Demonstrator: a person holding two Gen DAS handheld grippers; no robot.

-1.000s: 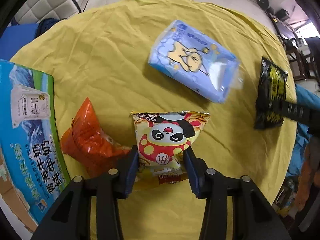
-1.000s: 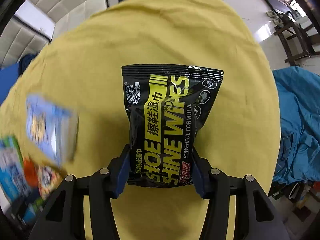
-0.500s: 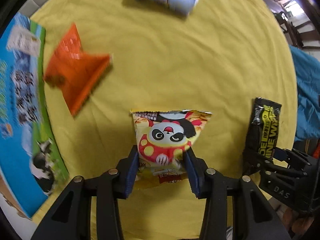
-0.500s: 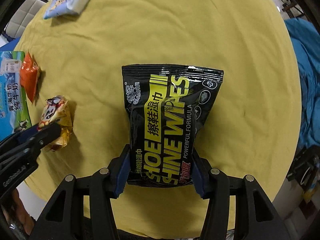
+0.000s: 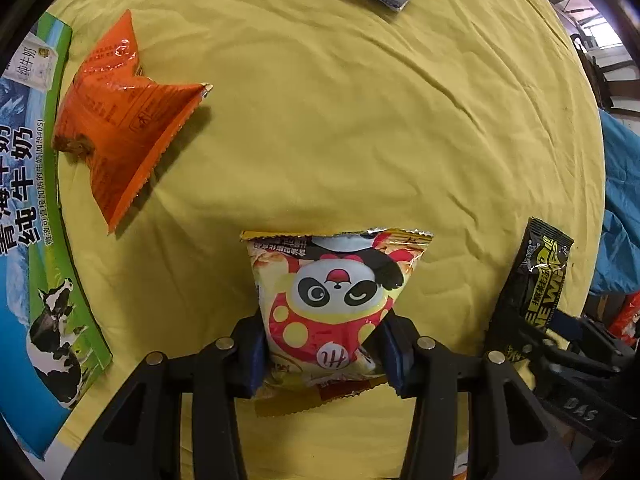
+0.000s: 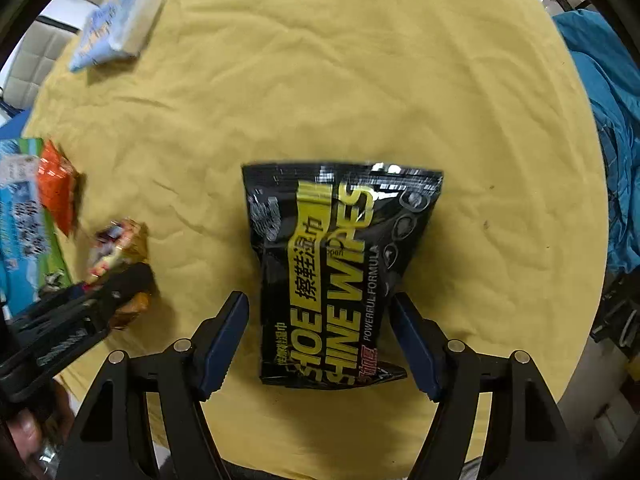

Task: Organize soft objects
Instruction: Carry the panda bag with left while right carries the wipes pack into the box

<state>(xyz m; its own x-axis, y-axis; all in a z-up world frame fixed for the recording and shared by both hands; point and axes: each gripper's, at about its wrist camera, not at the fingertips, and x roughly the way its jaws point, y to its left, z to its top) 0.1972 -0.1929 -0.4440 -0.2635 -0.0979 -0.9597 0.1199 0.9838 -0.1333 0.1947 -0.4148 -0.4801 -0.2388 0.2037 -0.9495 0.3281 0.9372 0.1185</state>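
Note:
My left gripper (image 5: 324,344) is shut on a panda snack bag (image 5: 332,300), held over the yellow cloth near the table's front edge; both also show at the left of the right wrist view (image 6: 120,256). My right gripper (image 6: 320,332) is open, its fingers apart on either side of a black shoe-wipes pack (image 6: 336,276) that lies between them. The wipes pack also shows at the right of the left wrist view (image 5: 536,280). An orange snack bag (image 5: 120,120) lies on the cloth to the left. A blue tissue pack (image 6: 116,28) lies at the far side.
A blue-green milk carton box (image 5: 28,200) lies along the table's left edge. The round table's yellow cloth (image 5: 360,120) is wrinkled. A blue fabric (image 6: 608,120) hangs past the right edge. Chairs and floor lie beyond.
My right gripper has opened and let go of the wipes pack, which now lies between its fingers. My left gripper still holds the panda bag and has shifted slightly.

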